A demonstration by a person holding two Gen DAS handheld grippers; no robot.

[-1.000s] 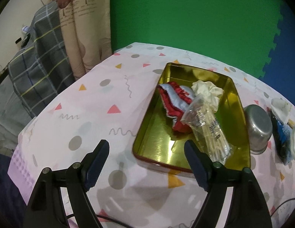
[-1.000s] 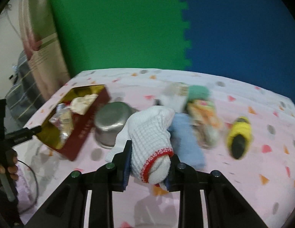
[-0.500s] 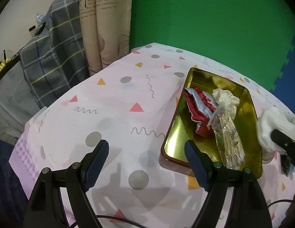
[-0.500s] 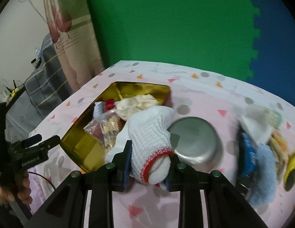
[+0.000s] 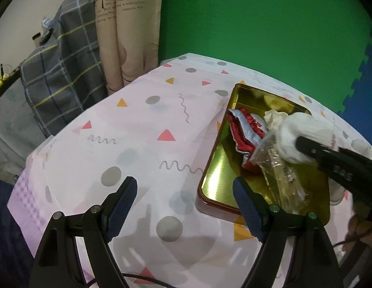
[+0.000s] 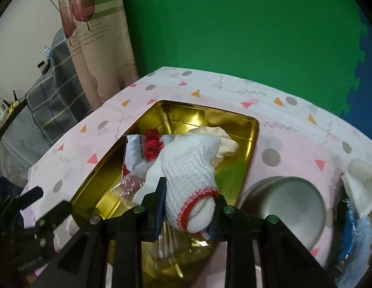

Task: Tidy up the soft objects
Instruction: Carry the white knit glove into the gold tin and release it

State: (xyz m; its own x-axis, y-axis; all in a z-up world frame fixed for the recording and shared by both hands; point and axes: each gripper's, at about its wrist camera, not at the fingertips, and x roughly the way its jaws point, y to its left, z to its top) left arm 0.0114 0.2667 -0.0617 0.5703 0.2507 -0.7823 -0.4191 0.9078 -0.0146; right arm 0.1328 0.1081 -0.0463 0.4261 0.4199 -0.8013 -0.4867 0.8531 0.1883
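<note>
Fingers of the right gripper [image 6: 187, 206] are pinched on a white knitted sock [image 6: 188, 177] with a red-edged cuff, which is now held over the gold tin [image 6: 254, 129]; a second ago the same sock was carried above the steel bowl [image 6: 281, 206] and the pile of cloths [image 6: 358, 216] on the far right of the table [image 6: 293, 124], so the load has been brought across to the container. By this it is judged that the transport step is nearly finished and only the lowering and release are left. Fingers of the left gripper [image 5: 183, 206] are spread wide with nothing between them, hovering over the patterned tablecloth just beside the tin's near corner, and have hardly shifted. From the right wrist view the tin's contents are seen under the sock: a red and silver fabric piece [image 6: 147, 148], a cream cloth [image 6: 219, 139] and a clear packet of sticks [image 6: 166, 247], along with the remaining items outside the tin, which the left view does not reach. From the left wrist view the sock [image 5: 298, 139] is shown from the side, seemingly just above the packet [image 5: 279, 172] and not yet resting in the tin [image 5: 217, 168], though the blur there makes the gap hard to confirm.
</note>
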